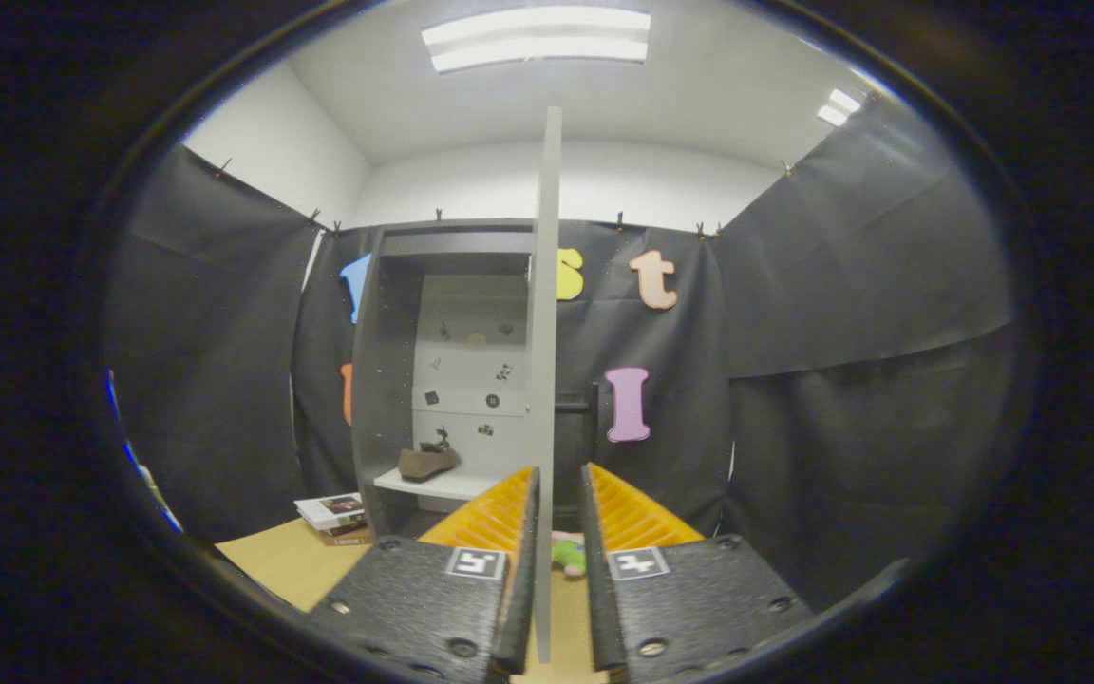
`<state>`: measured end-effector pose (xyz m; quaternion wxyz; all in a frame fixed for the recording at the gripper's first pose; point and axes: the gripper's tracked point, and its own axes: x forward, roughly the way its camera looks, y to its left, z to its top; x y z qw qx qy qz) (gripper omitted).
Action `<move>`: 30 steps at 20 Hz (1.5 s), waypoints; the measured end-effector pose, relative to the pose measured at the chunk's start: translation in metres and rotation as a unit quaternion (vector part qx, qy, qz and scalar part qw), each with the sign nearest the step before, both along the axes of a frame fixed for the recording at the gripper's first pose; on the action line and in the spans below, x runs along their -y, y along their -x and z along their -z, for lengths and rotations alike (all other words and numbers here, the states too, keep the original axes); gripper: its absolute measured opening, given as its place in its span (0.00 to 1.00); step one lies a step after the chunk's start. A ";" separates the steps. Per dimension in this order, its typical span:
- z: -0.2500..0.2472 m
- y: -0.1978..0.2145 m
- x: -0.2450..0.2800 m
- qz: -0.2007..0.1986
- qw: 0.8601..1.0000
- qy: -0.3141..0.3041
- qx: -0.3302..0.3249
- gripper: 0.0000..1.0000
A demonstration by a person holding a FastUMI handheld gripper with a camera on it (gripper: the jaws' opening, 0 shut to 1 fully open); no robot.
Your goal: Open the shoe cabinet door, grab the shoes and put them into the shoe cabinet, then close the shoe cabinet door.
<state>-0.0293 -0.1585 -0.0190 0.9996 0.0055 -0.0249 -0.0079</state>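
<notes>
Standing edge-on between the fingers, the door [544,313] runs upright, its long axis vertical, swung open toward the claw [561,494]. The claw is narrow, straddling the door's edge; whether both fingers press it I cannot tell. Beyond and left, a shoe [427,462] lies lengthwise on the shelf [438,485] inside the cabinet [386,380].

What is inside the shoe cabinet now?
A brown shoe lies on the white shelf inside the shoe cabinet. The open door, edge-on between the gripper fingers, hides the cabinet's right part. Below the shelf is too dark to tell.
</notes>
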 end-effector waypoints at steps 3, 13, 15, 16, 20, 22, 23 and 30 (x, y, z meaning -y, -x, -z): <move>0.011 0.006 -0.021 -0.011 1.000 0.018 -0.005 0.82; 0.093 -0.018 -0.109 -0.077 0.996 0.013 -0.047 1.00; 0.115 -0.026 -0.125 -0.093 0.994 0.012 -0.055 1.00; 0.125 -0.032 -0.130 -0.097 0.994 0.016 -0.056 1.00; 0.175 -0.056 -0.159 -0.112 0.990 0.015 -0.080 1.00; 0.201 -0.073 -0.171 -0.117 0.989 0.003 -0.095 1.00; 0.218 -0.083 -0.178 -0.122 0.987 0.006 -0.106 1.00; 0.339 -0.141 -0.215 -0.125 0.968 -0.005 -0.219 1.00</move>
